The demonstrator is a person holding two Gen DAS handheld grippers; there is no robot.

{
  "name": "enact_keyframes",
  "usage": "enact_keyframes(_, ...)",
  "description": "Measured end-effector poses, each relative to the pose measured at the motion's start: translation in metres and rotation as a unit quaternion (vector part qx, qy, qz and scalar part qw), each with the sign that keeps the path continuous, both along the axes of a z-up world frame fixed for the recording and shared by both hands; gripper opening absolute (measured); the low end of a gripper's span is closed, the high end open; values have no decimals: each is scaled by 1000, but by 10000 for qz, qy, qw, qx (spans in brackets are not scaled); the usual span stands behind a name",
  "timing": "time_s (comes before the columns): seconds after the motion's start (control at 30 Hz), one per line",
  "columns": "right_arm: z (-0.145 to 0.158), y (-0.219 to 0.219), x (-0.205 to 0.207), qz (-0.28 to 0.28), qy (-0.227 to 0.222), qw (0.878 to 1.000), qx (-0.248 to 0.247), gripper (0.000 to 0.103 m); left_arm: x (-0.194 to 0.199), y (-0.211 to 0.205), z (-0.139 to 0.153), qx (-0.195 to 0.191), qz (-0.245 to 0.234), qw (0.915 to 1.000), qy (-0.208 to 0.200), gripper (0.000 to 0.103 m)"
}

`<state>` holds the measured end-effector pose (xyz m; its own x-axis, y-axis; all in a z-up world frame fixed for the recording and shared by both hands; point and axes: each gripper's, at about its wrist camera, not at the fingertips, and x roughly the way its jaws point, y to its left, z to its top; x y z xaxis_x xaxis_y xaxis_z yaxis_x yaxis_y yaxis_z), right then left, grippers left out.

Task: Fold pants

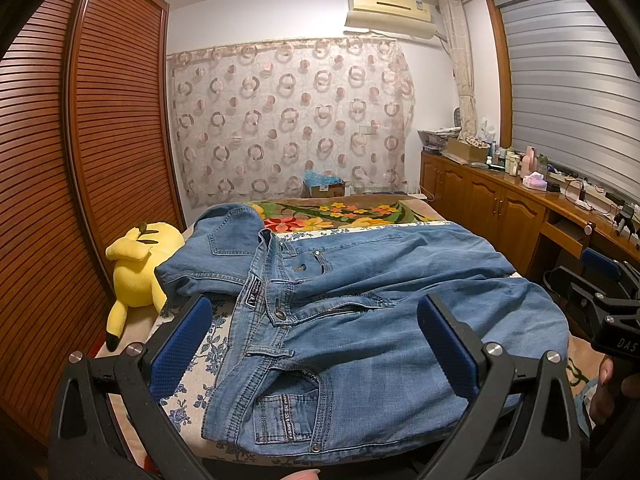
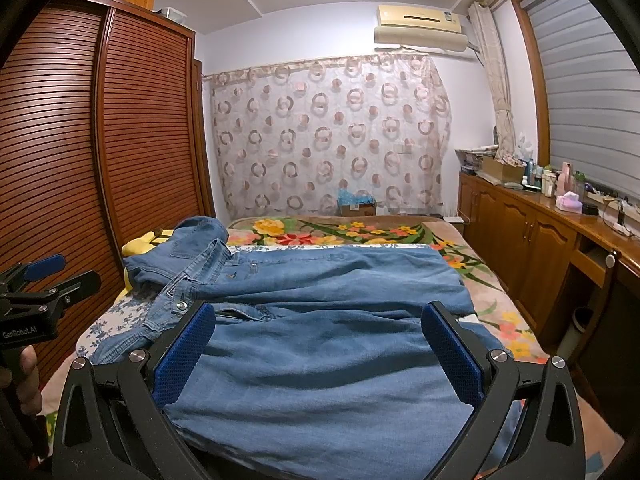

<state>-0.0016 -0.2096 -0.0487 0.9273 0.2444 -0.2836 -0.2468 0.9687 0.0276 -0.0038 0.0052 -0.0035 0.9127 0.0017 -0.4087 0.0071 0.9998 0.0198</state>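
Blue denim pants (image 1: 360, 320) lie spread across the bed, waistband to the left, legs running right; the far waist part is rumpled and folded over. They also fill the right wrist view (image 2: 320, 340). My left gripper (image 1: 316, 320) is open and empty, hovering above the waistband and fly. My right gripper (image 2: 318, 328) is open and empty, above the near leg. The right gripper shows at the right edge of the left wrist view (image 1: 600, 304); the left gripper shows at the left edge of the right wrist view (image 2: 44, 284).
A yellow plush toy (image 1: 140, 268) lies at the bed's left edge beside the pants. A floral blanket (image 1: 332, 212) covers the far bed. A slatted wardrobe (image 1: 80, 160) stands left; wooden cabinets (image 1: 500, 204) with bottles stand right.
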Motion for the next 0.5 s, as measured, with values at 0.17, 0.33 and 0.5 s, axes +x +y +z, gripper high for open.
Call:
enact_keyframes(0.17, 1, -1, 0, 2, -14, 10000, 7, 103, 0, -1, 1, 2, -1, 10000, -6, 103)
enact_keyframes(0.33, 2, -2, -1, 10, -34, 10000, 21, 103, 0, -1, 0, 9, -1, 10000, -7, 103)
enact_keyframes(0.5, 2, -1, 0, 21, -32, 10000, 30, 103, 0, -1, 1, 7, -1, 10000, -8, 103)
